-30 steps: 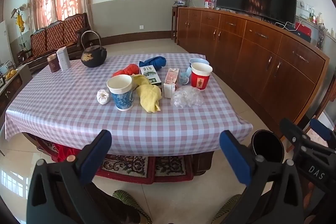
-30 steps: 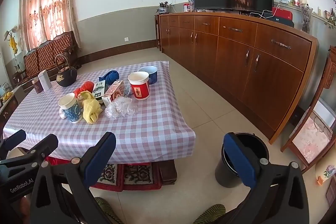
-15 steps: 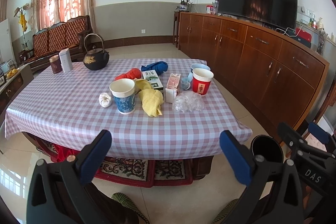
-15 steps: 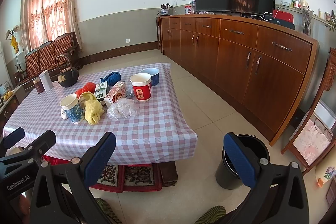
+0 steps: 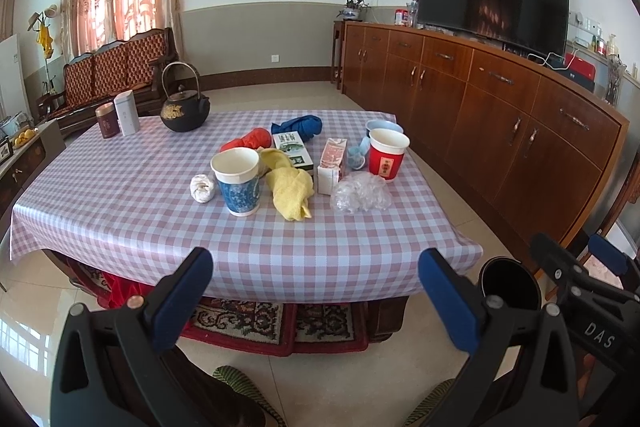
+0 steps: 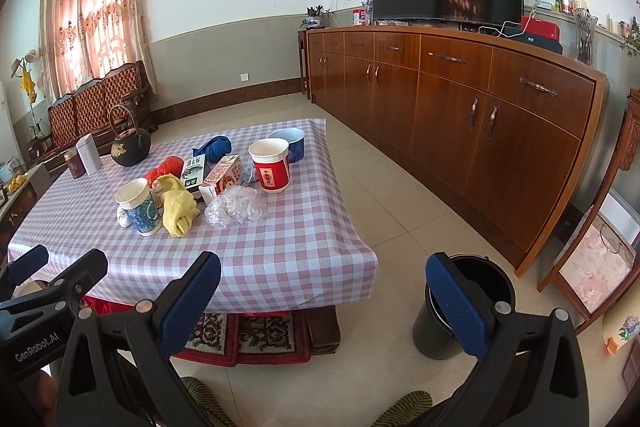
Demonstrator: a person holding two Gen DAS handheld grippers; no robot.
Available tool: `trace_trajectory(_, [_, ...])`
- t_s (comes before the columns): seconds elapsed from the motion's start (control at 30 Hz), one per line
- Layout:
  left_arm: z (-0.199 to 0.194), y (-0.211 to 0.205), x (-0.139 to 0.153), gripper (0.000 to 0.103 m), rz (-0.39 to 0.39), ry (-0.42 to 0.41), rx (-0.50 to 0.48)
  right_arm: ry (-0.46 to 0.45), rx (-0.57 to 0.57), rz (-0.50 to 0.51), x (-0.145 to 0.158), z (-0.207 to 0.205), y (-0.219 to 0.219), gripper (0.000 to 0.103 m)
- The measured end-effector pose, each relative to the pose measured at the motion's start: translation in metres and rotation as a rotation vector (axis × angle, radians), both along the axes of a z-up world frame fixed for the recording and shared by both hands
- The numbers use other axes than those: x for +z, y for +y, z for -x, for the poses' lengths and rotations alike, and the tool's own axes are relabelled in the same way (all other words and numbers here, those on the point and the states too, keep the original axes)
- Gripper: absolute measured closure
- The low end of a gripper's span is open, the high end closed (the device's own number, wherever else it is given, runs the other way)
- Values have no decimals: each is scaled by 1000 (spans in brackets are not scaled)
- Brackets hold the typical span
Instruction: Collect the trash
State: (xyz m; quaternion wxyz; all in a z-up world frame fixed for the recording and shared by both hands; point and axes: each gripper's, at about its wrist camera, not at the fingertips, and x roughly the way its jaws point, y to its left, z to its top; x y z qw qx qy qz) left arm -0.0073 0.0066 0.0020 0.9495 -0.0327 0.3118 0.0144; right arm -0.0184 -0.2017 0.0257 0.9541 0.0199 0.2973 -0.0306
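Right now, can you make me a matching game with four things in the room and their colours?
Things:
1. kettle
2. crumpled cloth beside the blue cup
3. bin on the floor
4. cup nearest the cabinet

Colours or looks:
a. red with a white rim
b. yellow
c. black with a gold pattern
d. plain black, open top

Pairs: 1-c, 2-b, 3-d, 4-a
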Motion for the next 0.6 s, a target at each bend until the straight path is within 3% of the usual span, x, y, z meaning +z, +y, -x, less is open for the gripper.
trace_trajectory(0.6, [-1,3,-3,0,-7,0,4,5,2,-2,-1,-2,0,0])
